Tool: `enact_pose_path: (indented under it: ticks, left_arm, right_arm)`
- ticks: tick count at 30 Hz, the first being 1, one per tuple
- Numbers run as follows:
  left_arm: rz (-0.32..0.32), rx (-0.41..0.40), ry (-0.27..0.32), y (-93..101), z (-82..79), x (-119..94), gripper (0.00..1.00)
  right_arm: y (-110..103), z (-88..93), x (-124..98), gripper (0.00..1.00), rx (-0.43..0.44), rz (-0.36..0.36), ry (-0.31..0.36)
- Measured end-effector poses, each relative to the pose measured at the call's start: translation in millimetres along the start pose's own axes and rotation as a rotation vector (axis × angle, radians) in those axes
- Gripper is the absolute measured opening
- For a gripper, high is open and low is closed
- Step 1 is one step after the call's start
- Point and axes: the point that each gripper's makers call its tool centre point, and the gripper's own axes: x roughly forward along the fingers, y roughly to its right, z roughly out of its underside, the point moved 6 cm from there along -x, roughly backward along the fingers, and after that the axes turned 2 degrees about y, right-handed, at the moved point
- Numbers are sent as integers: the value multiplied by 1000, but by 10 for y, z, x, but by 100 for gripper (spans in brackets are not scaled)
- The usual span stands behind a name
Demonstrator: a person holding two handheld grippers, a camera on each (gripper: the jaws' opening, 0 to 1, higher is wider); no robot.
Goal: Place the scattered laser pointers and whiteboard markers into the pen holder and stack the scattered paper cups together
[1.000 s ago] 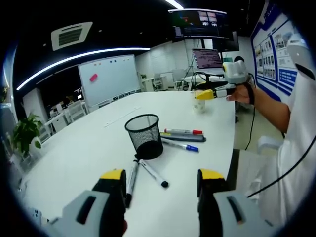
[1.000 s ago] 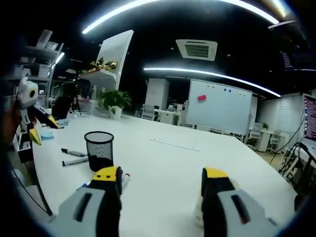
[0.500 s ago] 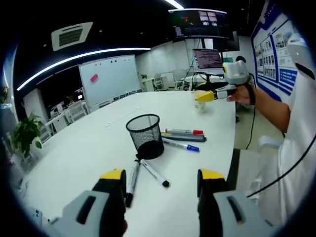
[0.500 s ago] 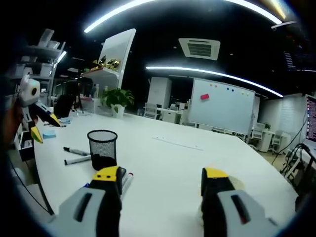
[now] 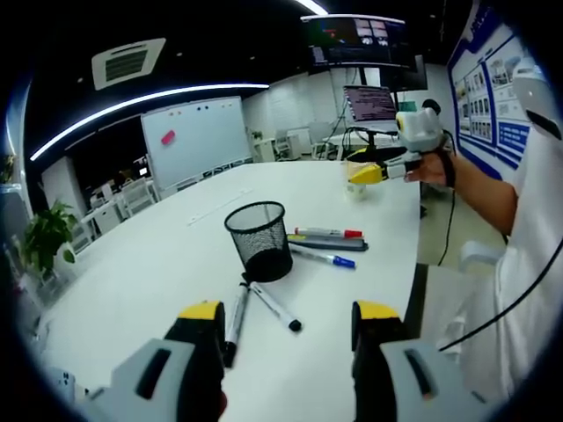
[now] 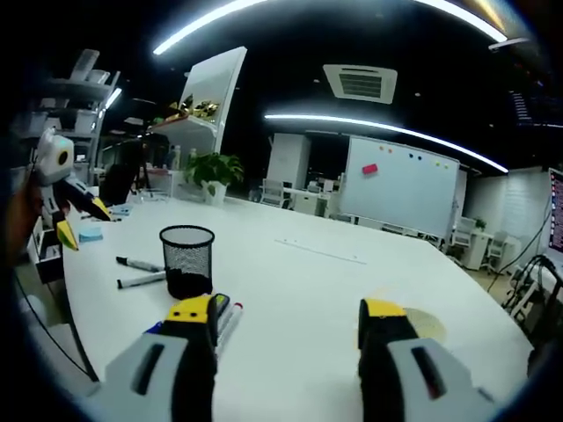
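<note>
Left hand-held gripper [image 5: 288,330] gapes; 2 markers [image 5: 255,309] point toward holder [image 5: 259,240].

a dim office with long curved ceiling lights [image 5: 141,101] and a ceiling vent [image 6: 360,82]. a big white table [image 5: 158,255] fills the foreground. beyond it stand a whiteboard [image 6: 400,187], chairs [image 6: 286,200] and a potted plant [image 6: 214,168]; screens [image 5: 356,41] hang overhead.

My left view looks across the tabletop [image 5: 158,255] from low and near; my right view faces back from the opposite side. Both share the pen holder [image 5: 259,239] [image 6: 186,259].
</note>
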Motion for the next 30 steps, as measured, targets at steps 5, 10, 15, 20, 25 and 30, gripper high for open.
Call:
enact_pose_path:
  ticks: [5, 10, 15, 20, 25, 30]
  left_arm:
    - [2, 1, -5, 3, 3, 12, 59]
    - [7, 4, -6, 14, -12, 27, 59]
    - [6, 3, -5, 17, -10, 28, 59]
    - [10, -2, -10, 32, 2, 37, 59]
    - [17, 2, -6, 53, -9, 44, 59]
    - [20, 2, -8, 49, -16, 47, 59]
  right_arm:
    - [-8, 21, -3, 64, 4, 0, -4]
    - [-20, 51, -5, 64, 11, -4, -5]
    - [-7, 90, -17, 64, 14, -5, -15]
    - [-8, 104, -19, 63, 21, -6, -16]
    - [-37, 117, -11, 63, 20, -16, -20]
    - [-61, 146, -5, 63, 18, -26, -25]
